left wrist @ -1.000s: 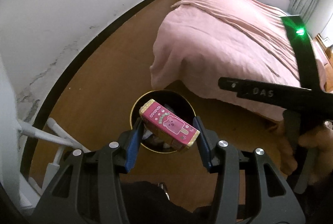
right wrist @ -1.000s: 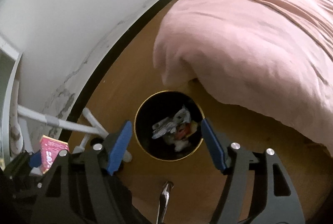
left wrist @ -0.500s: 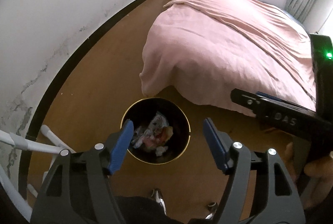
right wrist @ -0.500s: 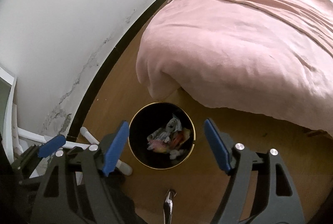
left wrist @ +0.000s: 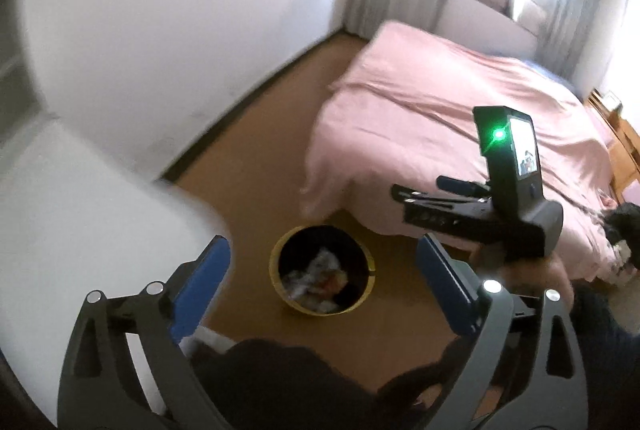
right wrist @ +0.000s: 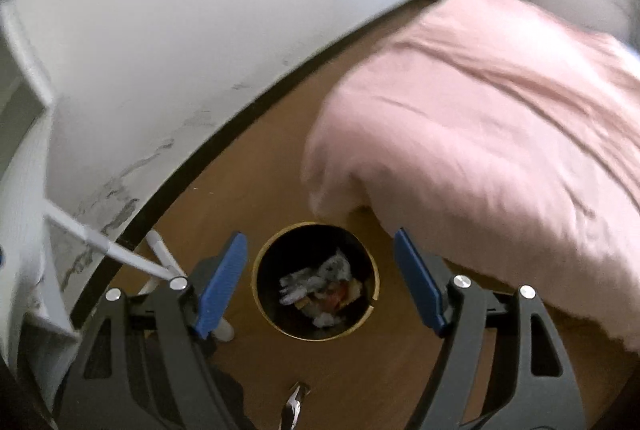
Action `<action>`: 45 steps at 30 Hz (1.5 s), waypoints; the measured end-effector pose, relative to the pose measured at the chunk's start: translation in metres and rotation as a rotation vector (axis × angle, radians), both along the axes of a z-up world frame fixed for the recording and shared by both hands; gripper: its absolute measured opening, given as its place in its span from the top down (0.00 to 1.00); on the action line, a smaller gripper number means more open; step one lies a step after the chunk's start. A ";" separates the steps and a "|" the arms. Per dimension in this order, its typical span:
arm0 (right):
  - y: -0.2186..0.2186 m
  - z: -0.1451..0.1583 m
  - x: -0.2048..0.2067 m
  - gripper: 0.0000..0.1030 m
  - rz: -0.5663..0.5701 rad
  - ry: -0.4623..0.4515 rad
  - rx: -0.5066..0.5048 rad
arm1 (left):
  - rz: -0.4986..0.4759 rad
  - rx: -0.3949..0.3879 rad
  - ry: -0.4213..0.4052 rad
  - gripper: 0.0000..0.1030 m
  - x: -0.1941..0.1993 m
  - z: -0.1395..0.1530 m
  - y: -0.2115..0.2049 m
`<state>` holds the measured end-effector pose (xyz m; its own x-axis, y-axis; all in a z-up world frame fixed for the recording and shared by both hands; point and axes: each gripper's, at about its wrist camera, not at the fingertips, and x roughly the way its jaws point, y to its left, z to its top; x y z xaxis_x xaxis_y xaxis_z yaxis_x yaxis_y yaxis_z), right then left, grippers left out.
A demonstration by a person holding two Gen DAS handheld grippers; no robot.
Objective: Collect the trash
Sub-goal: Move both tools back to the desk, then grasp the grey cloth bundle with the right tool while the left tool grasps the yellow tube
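Note:
A round black trash bin with a gold rim (left wrist: 280, 284) (right wrist: 260, 294) stands on the wooden floor by the bed corner. Crumpled wrappers and paper (left wrist: 316, 278) (right wrist: 320, 290) lie inside it. My left gripper (left wrist: 324, 290) is open and empty, high above the bin. My right gripper (right wrist: 320, 284) is open and empty, also above the bin. The right gripper's body with a green light (left wrist: 504, 190) shows at the right of the left wrist view.
A bed with a pink cover (left wrist: 440, 110) (right wrist: 500, 110) fills the right side. A white wall with a dark baseboard (right wrist: 200, 30) runs along the left. A white table (left wrist: 60, 210) is at the left, and its white legs (right wrist: 120, 250) show by the wall.
My left gripper opened and let the pink box drop into the bin. Both grippers then rose and tilted up, showing more of the room.

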<state>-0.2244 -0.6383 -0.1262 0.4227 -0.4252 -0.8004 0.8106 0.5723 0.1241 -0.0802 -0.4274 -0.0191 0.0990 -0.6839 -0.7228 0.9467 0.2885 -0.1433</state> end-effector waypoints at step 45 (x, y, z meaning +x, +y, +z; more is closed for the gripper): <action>0.389 0.079 0.444 0.75 1.186 0.104 0.001 | 0.723 0.228 -0.133 0.11 0.265 -0.030 0.358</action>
<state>0.2197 -0.2489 -0.0471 0.4851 0.1882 -0.8539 -0.2185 0.9717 0.0900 0.1845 -0.0695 -0.0490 0.5606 -0.2519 -0.7889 0.5165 0.8510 0.0952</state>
